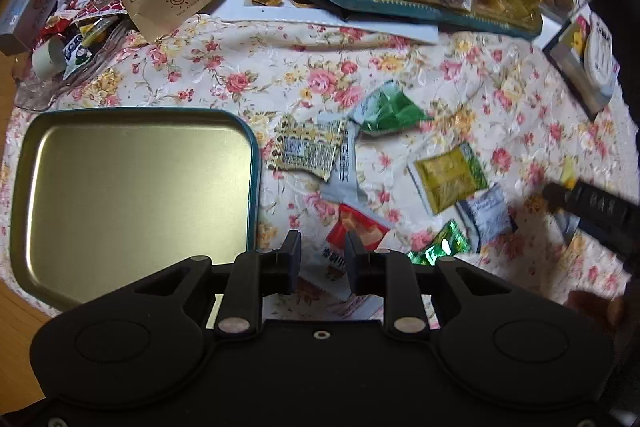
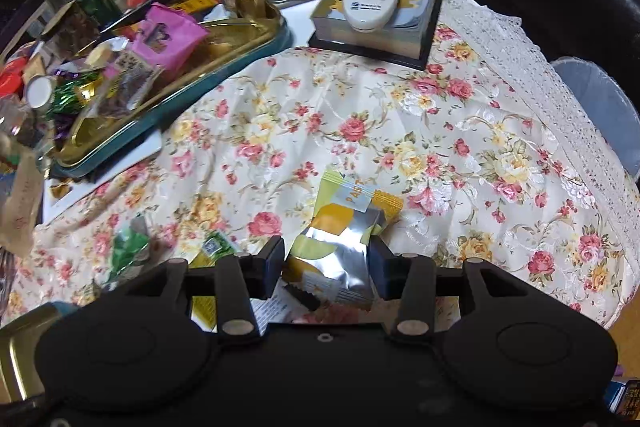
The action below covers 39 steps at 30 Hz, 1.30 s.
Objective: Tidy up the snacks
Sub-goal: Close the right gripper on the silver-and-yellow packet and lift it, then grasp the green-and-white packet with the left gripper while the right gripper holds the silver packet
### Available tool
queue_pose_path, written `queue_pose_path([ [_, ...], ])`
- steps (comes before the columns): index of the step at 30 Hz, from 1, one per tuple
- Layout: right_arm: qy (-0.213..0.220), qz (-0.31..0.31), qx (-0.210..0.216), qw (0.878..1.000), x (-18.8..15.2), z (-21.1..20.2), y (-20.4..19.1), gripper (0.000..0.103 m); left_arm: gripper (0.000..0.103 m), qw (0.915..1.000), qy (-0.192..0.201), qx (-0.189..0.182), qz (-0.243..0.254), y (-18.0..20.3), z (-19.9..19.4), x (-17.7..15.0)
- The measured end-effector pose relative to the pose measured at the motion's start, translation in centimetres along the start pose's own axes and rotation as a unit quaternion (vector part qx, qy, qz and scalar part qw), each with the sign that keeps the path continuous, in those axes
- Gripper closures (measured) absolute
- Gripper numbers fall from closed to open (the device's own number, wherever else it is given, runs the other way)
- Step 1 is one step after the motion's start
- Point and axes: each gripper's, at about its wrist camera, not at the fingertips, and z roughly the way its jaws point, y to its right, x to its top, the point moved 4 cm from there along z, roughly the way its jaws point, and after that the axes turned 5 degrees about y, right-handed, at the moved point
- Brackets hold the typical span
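**Empty tin, one packet in hand**

My right tongs are clamped on a yellow-and-silver foil snack packet, lifted just above the floral-clothed counter. My left tongs sit nearly shut, holding nothing, over a red-and-white wrapper. The teal-rimmed gold metal tin holds nothing yet; several packets lie loose beside it, so I judge sorting barely begun.

Yellow-silver snack packet, crumpled, upright
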Motion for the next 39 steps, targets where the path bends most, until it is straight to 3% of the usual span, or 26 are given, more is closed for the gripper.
queue_pose_path([
  [7, 0.0, -0.027, 0.042, 0.999, -1.0, -2.3, -1.0, 0.056, 0.07, 0.9985, 0.05, 0.022, -0.006, -0.9, 0.4, 3.3],
  [16, 0.004, -0.035, 0.077, 0.996, -1.2, -4.4, -1.0, 0.056, 0.07, 0.9956, 0.047, 0.007, 0.08, 3.0, 3.5, 5.6],
  [20, 0.009, -0.03, 0.08, 0.996, -1.0, -4.8, -0.6, 0.056, 0.07, 0.992, 0.042, -0.007, 0.119, 4.6, 5.1, 6.3],
  [27, 0.019, -0.043, 0.066, 0.997, -1.1, -4.7, -0.5, 0.056, 0.07, 0.9896, 0.016, -0.075, 0.121, 6.4, 6.9, 6.6],
  [35, 0.01, -0.048, 0.068, 0.996, -1.4, -4.2, -1.2, 0.056, 0.07, 0.988, 0.007, -0.085, 0.129, 7.6, 8.5, 6.3],
  [39, 0.008, -0.047, 0.069, 0.996, -1.4, -4.1, -1.4, 0.056, 0.07, 0.9883, -0.038, -0.09, 0.117, 8.5, 10.7, 5.5],
])
